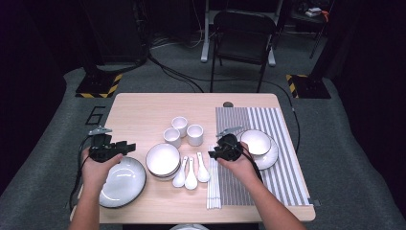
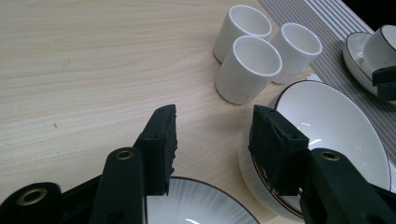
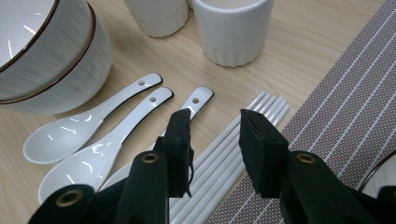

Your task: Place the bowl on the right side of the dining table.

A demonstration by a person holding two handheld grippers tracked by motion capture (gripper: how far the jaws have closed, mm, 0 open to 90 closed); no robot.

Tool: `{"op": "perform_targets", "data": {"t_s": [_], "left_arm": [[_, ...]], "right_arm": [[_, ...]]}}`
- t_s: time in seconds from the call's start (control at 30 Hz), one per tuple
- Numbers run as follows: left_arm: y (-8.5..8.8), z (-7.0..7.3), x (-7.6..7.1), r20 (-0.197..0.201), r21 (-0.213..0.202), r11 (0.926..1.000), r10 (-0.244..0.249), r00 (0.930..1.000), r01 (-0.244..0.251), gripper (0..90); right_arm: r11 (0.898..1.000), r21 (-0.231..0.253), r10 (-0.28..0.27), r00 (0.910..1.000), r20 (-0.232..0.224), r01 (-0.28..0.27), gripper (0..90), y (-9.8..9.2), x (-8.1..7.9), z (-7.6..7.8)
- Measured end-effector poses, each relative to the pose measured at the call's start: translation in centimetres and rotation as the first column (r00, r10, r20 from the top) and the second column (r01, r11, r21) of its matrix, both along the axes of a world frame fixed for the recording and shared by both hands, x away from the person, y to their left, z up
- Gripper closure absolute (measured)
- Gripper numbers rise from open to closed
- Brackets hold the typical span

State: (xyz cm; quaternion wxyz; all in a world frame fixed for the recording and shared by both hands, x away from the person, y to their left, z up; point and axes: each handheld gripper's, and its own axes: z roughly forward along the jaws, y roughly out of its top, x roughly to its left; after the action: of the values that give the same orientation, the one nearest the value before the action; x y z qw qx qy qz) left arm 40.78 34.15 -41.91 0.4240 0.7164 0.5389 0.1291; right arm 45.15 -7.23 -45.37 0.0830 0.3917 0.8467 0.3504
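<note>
My left gripper [image 1: 129, 146] hovers open at the far rim of a white plate with a dark rim [image 1: 122, 182]; only bare table shows between its jaws [image 2: 212, 135]. To its right stands a stack of white bowls [image 1: 163, 160] [image 2: 327, 126], and behind that three white cups [image 1: 184, 130] [image 2: 247, 70]. My right gripper [image 1: 212, 154] is open [image 3: 215, 135] just above a bundle of white chopsticks [image 1: 214, 184] [image 3: 224, 158]. Its left jaw is over the handle of the nearest of three white spoons [image 1: 190, 172] [image 3: 93, 140]. No pad presses on anything.
A striped placemat [image 1: 282, 167] covers the table's right part, with a white bowl on a plate [image 1: 256, 142] at its near-left. A small dark round thing [image 1: 228, 104] lies at the mat's far edge. A black chair [image 1: 242, 38] stands beyond the table.
</note>
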Motion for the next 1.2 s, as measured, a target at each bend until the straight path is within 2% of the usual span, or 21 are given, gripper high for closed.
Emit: {"op": "perform_targets", "data": {"t_s": [0.27, 0.4, 0.5, 0.87, 1.13, 1.2], "left_arm": [[0.1, 0.0, 0.0, -0.013, 0.007, 1.0000, -0.004, 0.9999, 0.004, 50.9], [0.1, -0.1, 0.0, -0.012, -0.003, 1.0000, 0.008, 0.9999, -0.008, 50.9], [0.2, 0.0, -0.1, -0.011, -0.006, 0.9999, 0.011, 0.9999, -0.011, 50.9], [0.2, -0.1, -0.1, -0.008, -0.009, 0.9998, 0.019, 0.9998, -0.019, 50.9], [0.4, -0.1, -0.2, -0.009, 0.001, 1.0000, 0.003, 1.0000, -0.003, 50.9], [0.4, -0.1, -0.3, -0.012, -0.006, 0.9998, 0.017, 0.9998, -0.017, 50.9]], "right_arm": [[1.000, 0.001, 0.000, 0.9998, -0.021, 0.000, 63.8, 0.6, 0.1, -0.5], [1.000, -0.007, 0.009, 0.9998, -0.015, -0.009, 63.8, 0.8, 0.1, -0.7], [1.000, -0.007, 0.000, 0.9995, -0.031, 0.000, 63.8, 1.0, 0.0, -0.7], [1.000, -0.018, 0.023, 0.9992, -0.034, -0.024, 63.8, 1.9, 0.0, -1.4], [0.999, -0.024, 0.033, 0.9984, -0.046, -0.034, 63.3, 2.3, 0.0, -1.8], [0.999, -0.026, 0.037, 0.9982, -0.047, -0.038, 63.1, 2.4, 0.1, -1.9]]}}
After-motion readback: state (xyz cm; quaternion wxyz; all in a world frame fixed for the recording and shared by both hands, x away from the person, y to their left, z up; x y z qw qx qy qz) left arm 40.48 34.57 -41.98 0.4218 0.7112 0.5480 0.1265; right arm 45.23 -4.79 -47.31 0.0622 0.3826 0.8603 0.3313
